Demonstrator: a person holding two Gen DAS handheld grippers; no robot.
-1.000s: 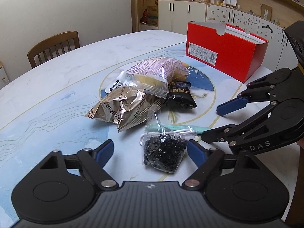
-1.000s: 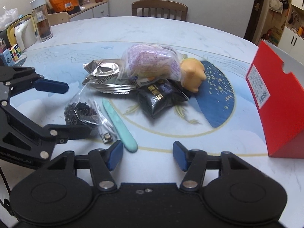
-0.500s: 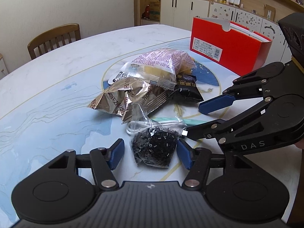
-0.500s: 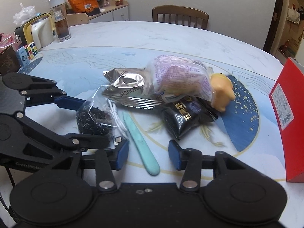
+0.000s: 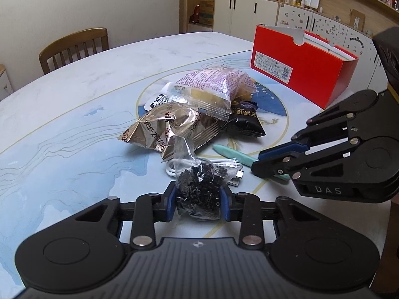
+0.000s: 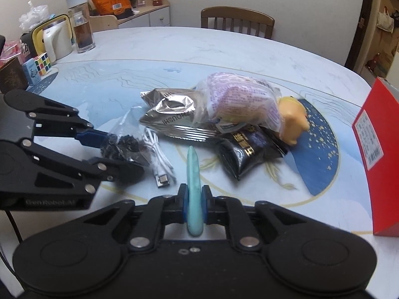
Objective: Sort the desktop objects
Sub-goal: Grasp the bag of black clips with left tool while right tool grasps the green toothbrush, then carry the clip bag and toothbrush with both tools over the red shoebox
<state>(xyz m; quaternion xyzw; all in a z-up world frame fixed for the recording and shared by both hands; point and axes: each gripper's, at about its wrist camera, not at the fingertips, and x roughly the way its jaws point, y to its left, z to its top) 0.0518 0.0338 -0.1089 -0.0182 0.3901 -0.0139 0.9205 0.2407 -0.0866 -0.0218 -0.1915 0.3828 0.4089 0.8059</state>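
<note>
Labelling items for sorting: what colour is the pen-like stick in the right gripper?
Pale teal stick, clearest in the right wrist view.

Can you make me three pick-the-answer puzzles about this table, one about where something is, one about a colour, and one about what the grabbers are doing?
1. Where does the white USB cable lie?
A. Inside the red box
B. On the table between the bag of black bits and the teal pen
C. On top of the purple snack bag

2. What colour is the shoebox?
A. Red
B. Green
C. Brown

3. What is the right gripper doing?
A. Wide open over the table
B. Shut on the gold snack bag
C. Shut on the teal pen

Answers:
1 B, the cable sits beside the bag of black bits, with the pen on its other side.
2 A, its walls are bright red.
3 C, both blue pads press the pen's sides.
</note>
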